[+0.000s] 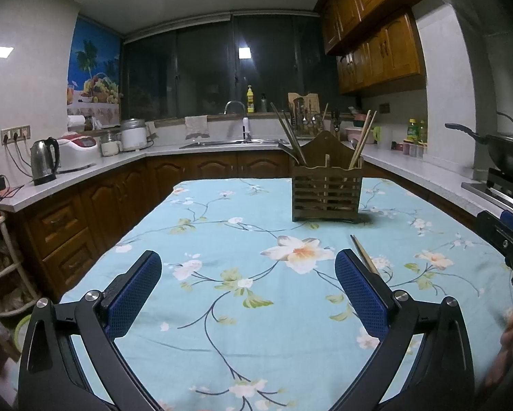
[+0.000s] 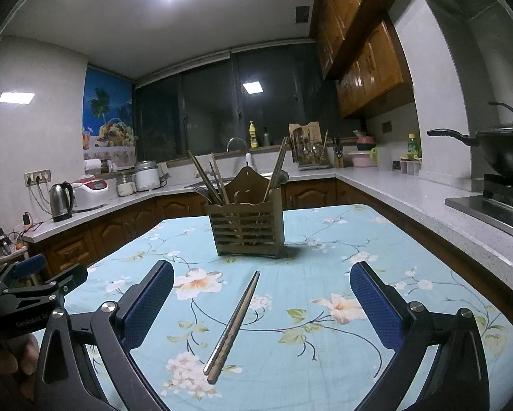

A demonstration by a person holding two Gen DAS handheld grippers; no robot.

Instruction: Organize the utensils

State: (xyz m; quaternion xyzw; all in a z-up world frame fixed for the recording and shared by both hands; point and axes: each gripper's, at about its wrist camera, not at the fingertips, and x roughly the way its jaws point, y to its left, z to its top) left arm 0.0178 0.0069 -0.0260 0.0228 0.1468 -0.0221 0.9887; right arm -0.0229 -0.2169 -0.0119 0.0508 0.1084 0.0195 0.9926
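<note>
A wooden slatted utensil holder (image 1: 326, 193) stands upright on the floral blue tablecloth (image 1: 229, 205), with chopsticks and dark utensils leaning in it; it also shows in the right wrist view (image 2: 248, 227). A pair of chopsticks (image 2: 234, 322), one metal and one wooden, lies flat on the cloth between my right gripper's (image 2: 261, 274) open fingers. In the left wrist view the pair's far ends (image 1: 364, 253) show beside the right finger. My left gripper (image 1: 248, 262) is open and empty above the cloth.
Counters (image 1: 95, 166) wrap around the table, with a kettle (image 1: 44, 161), rice cookers, a sink (image 1: 229, 142) and a dish rack. A black wok (image 2: 499, 147) sits on the stove at right. The other gripper shows at the left edge of the right wrist view (image 2: 27, 287).
</note>
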